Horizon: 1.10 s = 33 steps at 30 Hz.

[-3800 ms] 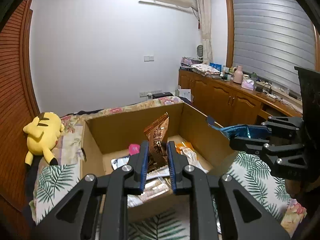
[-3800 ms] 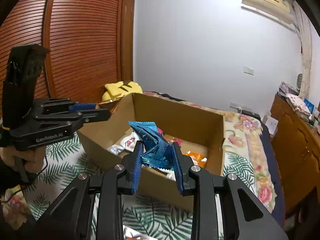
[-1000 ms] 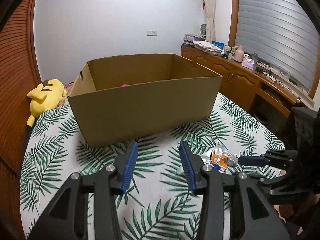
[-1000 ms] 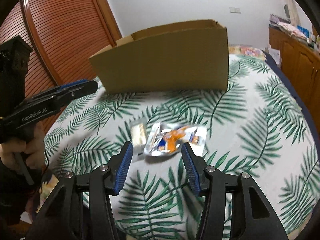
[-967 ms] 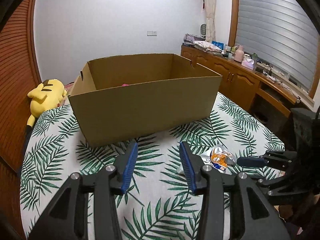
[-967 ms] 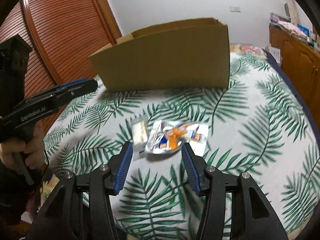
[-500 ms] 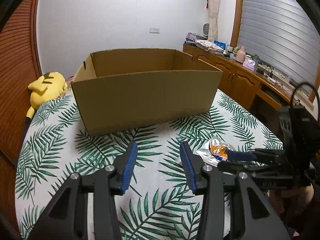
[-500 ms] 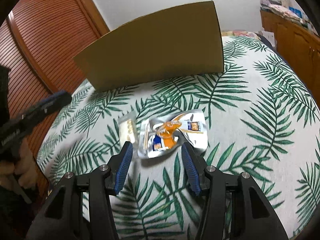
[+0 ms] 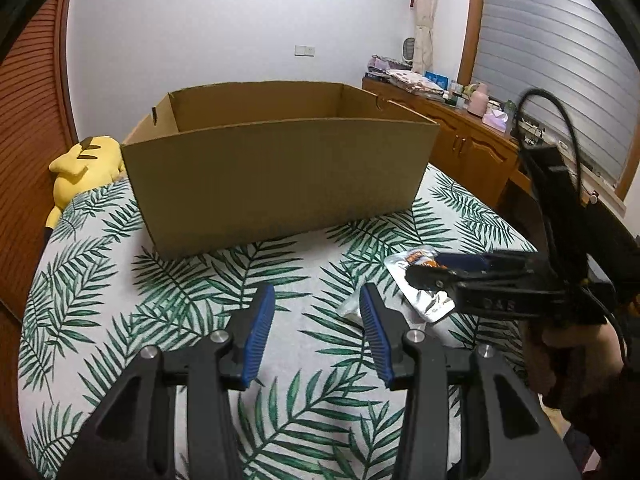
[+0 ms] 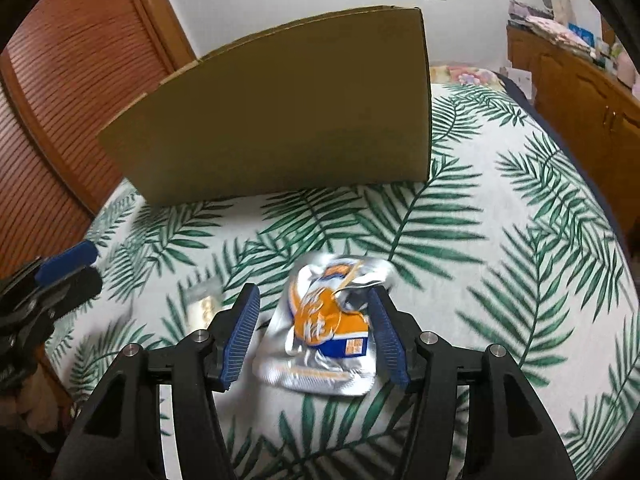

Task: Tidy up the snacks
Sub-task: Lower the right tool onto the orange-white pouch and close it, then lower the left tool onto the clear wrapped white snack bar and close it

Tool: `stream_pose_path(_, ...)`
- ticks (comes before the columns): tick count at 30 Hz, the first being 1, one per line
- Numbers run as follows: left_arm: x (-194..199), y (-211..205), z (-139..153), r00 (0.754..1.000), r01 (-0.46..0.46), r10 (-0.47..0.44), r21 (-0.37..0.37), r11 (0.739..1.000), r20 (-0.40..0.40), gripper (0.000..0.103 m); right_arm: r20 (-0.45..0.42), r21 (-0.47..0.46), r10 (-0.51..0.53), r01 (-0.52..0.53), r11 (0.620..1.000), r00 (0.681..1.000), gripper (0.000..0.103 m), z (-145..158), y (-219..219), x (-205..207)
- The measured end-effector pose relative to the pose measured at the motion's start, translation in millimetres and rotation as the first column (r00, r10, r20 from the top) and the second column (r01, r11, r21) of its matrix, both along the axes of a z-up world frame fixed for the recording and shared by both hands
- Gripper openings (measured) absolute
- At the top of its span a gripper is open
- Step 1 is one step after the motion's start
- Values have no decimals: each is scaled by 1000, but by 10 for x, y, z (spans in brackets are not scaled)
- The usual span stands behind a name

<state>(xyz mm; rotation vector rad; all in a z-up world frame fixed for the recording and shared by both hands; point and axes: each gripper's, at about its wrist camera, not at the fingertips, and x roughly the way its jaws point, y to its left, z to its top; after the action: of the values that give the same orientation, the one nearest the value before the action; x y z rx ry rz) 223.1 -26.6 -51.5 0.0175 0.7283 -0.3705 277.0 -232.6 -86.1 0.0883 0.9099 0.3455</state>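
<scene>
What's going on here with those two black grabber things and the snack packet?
A person is tidying snacks by hand-held grabbers. The right gripper is open, its fingers on either side of a silver-and-orange snack packet lying on the leaf-print bedspread, not yet pinched. The left gripper hangs open and empty. The cardboard box waits behind.

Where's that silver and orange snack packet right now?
The packet lies on the leaf-print bedspread, in front of the cardboard box, between the right gripper's open fingers.
</scene>
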Motion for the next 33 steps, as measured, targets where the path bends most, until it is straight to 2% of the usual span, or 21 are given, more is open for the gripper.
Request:
stream_pose_path(8,53,-176,-115,998,17,-18,-12,1000,-65,44,9,-198,113,-109,974,994,53,-38,130,51)
stream_pose_path(10,79,-235,-157,996,16,-16,-5,1000,-82,44,9,-200,127,-123,972,992,50,-47,136,50)
stream_pose_path(12,100,-294,-200,995,14,-14,-3,1000,-101,44,16,-193,134,-128,973,991,43,-50,99,48)
stream_pose_path(22,248,-519,-363,981,-16,11,-22,1000,-192,44,58,-181,172,-159,970,983,42,-58,36,2)
stream_pose_path(28,341,-621,-480,975,-53,61,45,998,-214,44,60,-168,172,-160,973,983,42,-64,21,-1)
stream_pose_path(33,328,-650,-481,980,-51,66,84,995,-190,46,62,-173,173,-160,972,983,42,-67,18,-7)
